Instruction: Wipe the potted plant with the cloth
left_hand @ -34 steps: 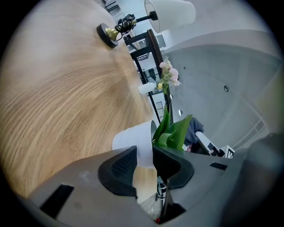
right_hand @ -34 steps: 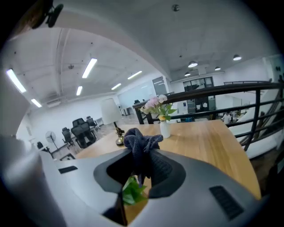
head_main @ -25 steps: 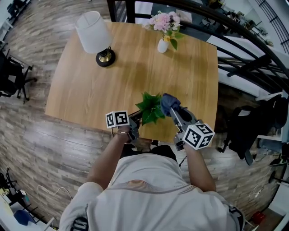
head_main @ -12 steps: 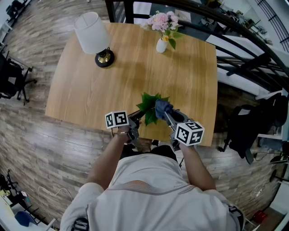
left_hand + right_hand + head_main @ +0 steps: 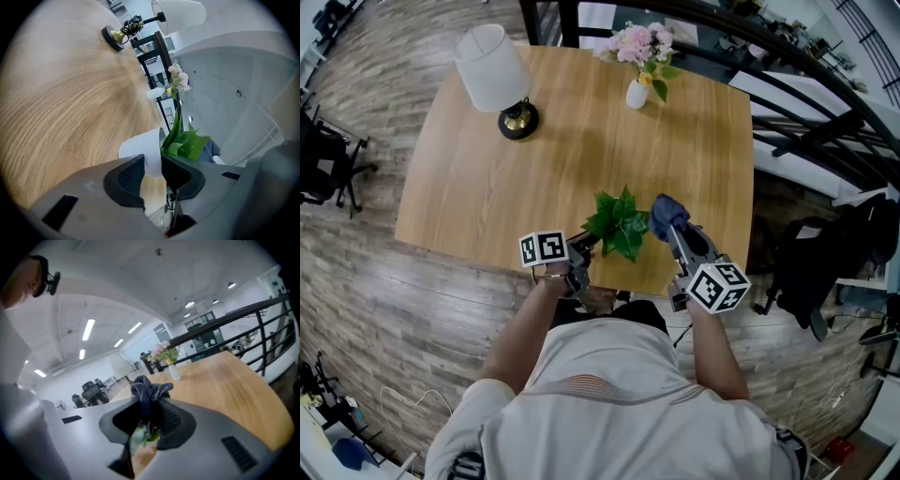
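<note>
The potted plant (image 5: 619, 223), green leaves in a small white pot (image 5: 145, 151), stands near the table's front edge. My left gripper (image 5: 584, 246) is shut on the pot's rim, one jaw inside and one outside. My right gripper (image 5: 671, 223) is shut on a bunched blue-grey cloth (image 5: 666, 213), held just right of the leaves. In the right gripper view the cloth (image 5: 149, 392) sticks up between the jaws, with green leaf showing below it.
A wooden table (image 5: 544, 150) carries a white-shaded lamp (image 5: 497, 70) at the back left and a white vase of pink flowers (image 5: 641, 56) at the back. Black railings (image 5: 806, 103) run along the right side. An office chair (image 5: 323, 159) stands on the left.
My right gripper with the cloth swept left over the leaves, then moved back to the right and off them. The left gripper has stayed on the pot.
</note>
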A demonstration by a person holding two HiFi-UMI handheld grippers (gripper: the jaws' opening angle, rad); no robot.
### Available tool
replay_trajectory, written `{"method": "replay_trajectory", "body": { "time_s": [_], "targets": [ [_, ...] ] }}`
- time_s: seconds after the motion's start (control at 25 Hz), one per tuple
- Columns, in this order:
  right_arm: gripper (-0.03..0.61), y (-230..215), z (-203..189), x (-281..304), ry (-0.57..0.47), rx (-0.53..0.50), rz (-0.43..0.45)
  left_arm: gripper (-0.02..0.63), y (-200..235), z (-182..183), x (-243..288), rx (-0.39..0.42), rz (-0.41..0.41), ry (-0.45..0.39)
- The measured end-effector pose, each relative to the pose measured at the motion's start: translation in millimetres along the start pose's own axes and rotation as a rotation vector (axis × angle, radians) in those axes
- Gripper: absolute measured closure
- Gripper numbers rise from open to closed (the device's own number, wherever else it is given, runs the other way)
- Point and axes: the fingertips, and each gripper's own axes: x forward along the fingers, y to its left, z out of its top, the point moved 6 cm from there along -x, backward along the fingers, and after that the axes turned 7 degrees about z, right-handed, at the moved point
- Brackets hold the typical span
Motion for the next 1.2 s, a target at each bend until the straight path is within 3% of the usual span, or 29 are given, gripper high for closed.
{"method": "replay_trajectory", "body": {
  "time_s": [0.08, 0.16, 0.24, 0.36, 0.56, 0.68, 0.8, 0.96, 1.04, 1.2],
  "targets": [
    [0.446, 33, 5, 7, 0.009, -0.023, 0.182, 0.500, 0, 0, 0, -0.001, 0.000, 0.004],
    [0.446, 63, -5, 21, 0.087, -0.026, 0.349, 0.500, 0, 0, 0, 0.001, 0.001, 0.004],
    [0.446, 79, -27, 37, 0.200, -0.025, 0.430, 0.500, 0, 0, 1, 0.001, 0.000, 0.004],
    [0.446, 71, -62, 54, 0.341, -0.019, 0.377, 0.499, 0, 0, 2, 0.003, -0.006, 0.004],
    [0.442, 25, -84, 47, 0.400, 0.037, 0.240, 0.499, 1, 1, 2, 0.004, -0.007, 0.005],
    [0.437, -5, -84, 35, 0.377, 0.071, 0.133, 0.499, 1, 0, 1, 0.002, -0.009, 0.006],
    [0.437, -39, -81, 24, 0.330, 0.118, -0.032, 0.499, 1, 0, 1, 0.005, -0.011, 0.005],
    [0.448, -63, -67, 5, 0.271, 0.079, -0.208, 0.499, 1, 1, 1, 0.009, -0.010, 0.002],
    [0.448, -57, -46, -6, 0.170, 0.056, -0.200, 0.499, 1, 1, 1, 0.010, -0.007, 0.003],
    [0.449, -30, 2, -28, -0.045, 0.017, -0.043, 0.499, 0, 0, 2, 0.007, -0.005, 0.001]
  ]
}}
